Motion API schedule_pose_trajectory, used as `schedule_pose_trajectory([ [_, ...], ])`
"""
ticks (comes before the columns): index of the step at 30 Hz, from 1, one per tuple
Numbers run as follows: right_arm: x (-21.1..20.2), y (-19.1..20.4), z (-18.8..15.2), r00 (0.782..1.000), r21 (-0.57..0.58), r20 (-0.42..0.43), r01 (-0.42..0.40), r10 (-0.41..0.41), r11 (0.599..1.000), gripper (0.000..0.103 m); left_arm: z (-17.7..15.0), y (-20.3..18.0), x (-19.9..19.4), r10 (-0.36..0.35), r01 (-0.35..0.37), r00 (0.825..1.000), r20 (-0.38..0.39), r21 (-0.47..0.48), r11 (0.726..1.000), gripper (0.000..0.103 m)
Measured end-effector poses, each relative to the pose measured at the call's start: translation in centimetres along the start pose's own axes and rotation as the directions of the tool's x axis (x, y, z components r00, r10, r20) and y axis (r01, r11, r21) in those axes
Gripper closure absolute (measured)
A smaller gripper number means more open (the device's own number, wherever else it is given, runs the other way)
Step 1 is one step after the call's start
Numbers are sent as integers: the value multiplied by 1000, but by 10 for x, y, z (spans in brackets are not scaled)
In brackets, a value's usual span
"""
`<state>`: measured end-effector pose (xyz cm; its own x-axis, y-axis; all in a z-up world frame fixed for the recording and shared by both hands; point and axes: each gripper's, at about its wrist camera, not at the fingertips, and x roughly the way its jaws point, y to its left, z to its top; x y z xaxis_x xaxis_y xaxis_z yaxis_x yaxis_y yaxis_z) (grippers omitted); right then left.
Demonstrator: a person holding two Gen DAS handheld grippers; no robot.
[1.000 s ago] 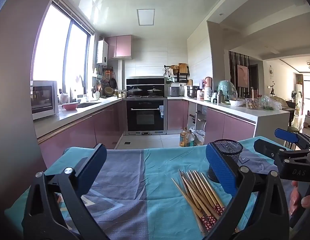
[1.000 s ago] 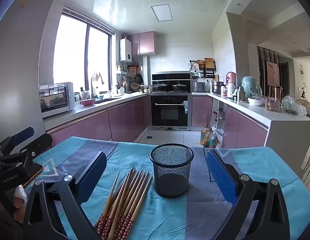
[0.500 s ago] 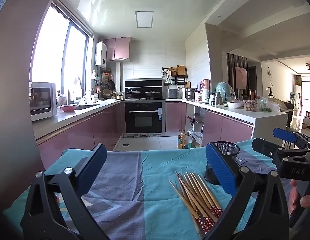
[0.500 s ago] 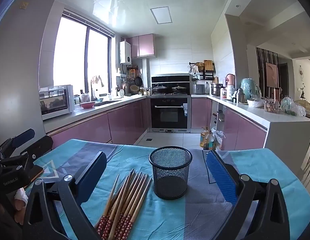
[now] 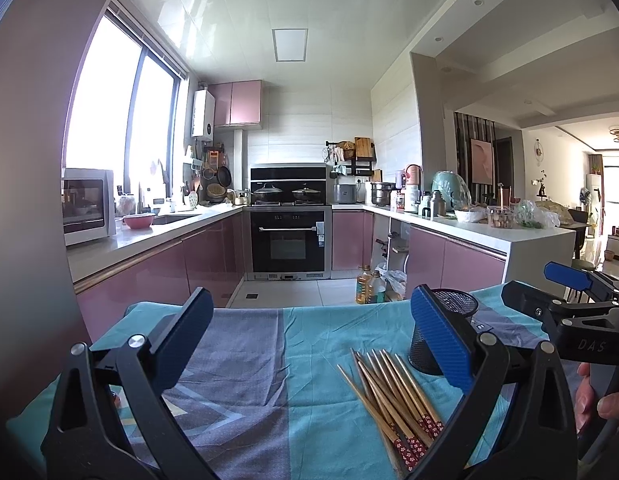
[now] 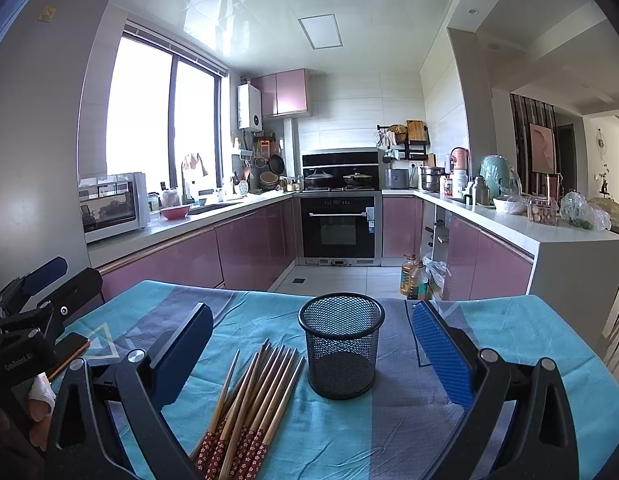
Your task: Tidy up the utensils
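A: Report the jaw condition, left unit first.

B: The left gripper (image 5: 309, 340) has its jaws spread wide, with nothing between the blue pads. It hangs above the tablecloth (image 5: 245, 360), clear of all objects. The right gripper (image 6: 309, 344) is likewise spread wide and holds nothing. In the right wrist view, the gap between its fingers frames the mesh cup (image 6: 341, 346).

A: Location of the task items?

B: The chopsticks (image 6: 249, 404) lie flat on the cloth in one loose bundle, roughly parallel, fanned slightly. Their red patterned ends point toward the operator; the plain wooden tips point away, toward the kitchen. The bundle lies just beside the mesh cup, on its left in the right wrist view. The nearest stick comes close to the cup's base; contact cannot be confirmed.

A: Condition of the cup?

B: It is a black wire-mesh cylinder, upright, open end up, with no contents visible. In the left wrist view it is partly hidden behind the left gripper's right-hand finger.

A: Relative position of the two units?

B: They are well apart. Each unit appears at the edge of the other's view. A dark phone (image 6: 67, 352) lies on the cloth near the left unit.

A: Surroundings?

B: Beyond the table are pink kitchen cabinets (image 6: 245, 248), a built-in oven (image 6: 337, 228), a white microwave (image 6: 111, 206) on the left-hand counter, and oil bottles (image 6: 413, 278) on the floor.
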<state>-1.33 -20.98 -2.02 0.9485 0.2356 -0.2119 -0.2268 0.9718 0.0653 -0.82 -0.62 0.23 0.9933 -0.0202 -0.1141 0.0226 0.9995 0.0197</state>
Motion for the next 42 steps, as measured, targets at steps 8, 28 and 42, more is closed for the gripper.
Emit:
schedule_pose_trajectory([
  [8,2,1,-1,1000,-1,-1,3,-3,1000,6,0,0,-1,3,-3,1000,2,1,1000,6],
  [28,1,0,-3,1000,12,8,2,-2,1000,6,1,-2,-3,6,-6,1000,7,4,1000,6],
  [42,1,-3,-5,1000,20,6,1,-1,1000,6,0,-3,-4,2,-2,1000,5,6,1000,6],
])
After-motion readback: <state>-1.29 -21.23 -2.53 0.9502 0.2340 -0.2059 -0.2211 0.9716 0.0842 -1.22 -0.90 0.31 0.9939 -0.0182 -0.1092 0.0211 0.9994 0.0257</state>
